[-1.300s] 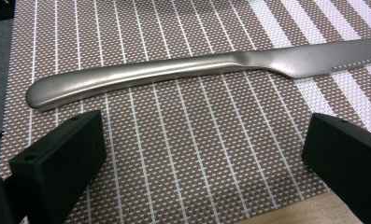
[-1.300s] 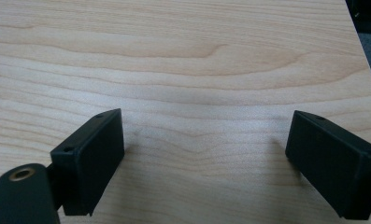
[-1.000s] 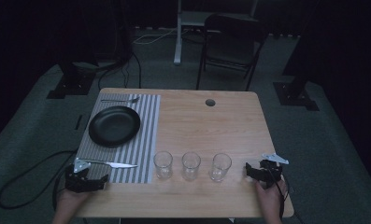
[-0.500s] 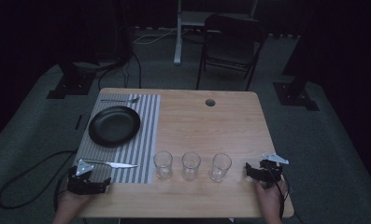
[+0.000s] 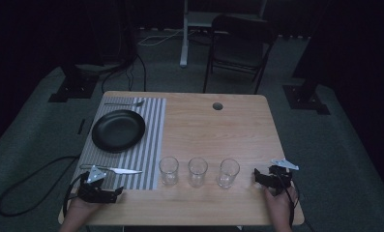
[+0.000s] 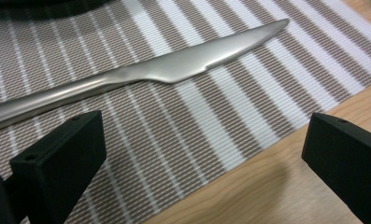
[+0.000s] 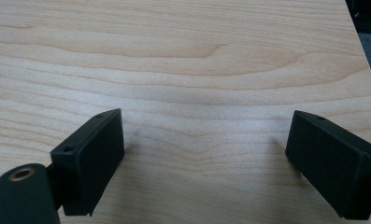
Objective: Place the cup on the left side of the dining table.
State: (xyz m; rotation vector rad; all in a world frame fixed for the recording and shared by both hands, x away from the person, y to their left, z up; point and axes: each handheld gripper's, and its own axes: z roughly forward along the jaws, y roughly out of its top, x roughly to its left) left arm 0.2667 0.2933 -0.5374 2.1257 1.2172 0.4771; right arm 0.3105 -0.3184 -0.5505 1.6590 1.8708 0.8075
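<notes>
Knife (image 6: 141, 77) position: it lies flat on the striped placemat (image 6: 230, 107), near the mat's front edge, blade pointing toward the three glasses. In the high view the knife (image 5: 116, 169) sits just ahead of your left gripper (image 5: 102, 192) and is not touched by it.

Change over the last second: your left gripper has shifted slightly back and toward the table's front-left corner, while the knife has not moved. The left gripper (image 6: 197, 154) now rests low over the mat's front edge with its jaws spread wide and nothing between them. Judge this as a line-up for the pickup, not a grasp; the handle still lies beyond the jaws.

Your right gripper (image 5: 272, 180) has held its place at the front-right of the wooden table (image 5: 218, 130), just beside the rightmost glass (image 5: 228, 172). Its jaws are also wide apart over bare wood, as the right gripper (image 7: 206, 158) view confirms.

Farther out, the middle glass (image 5: 198, 170) and leftmost glass (image 5: 169, 169) stand in a row with the first. A black plate (image 5: 118, 130) sits on the mat, with a fork (image 5: 125, 103) beyond it.
</notes>
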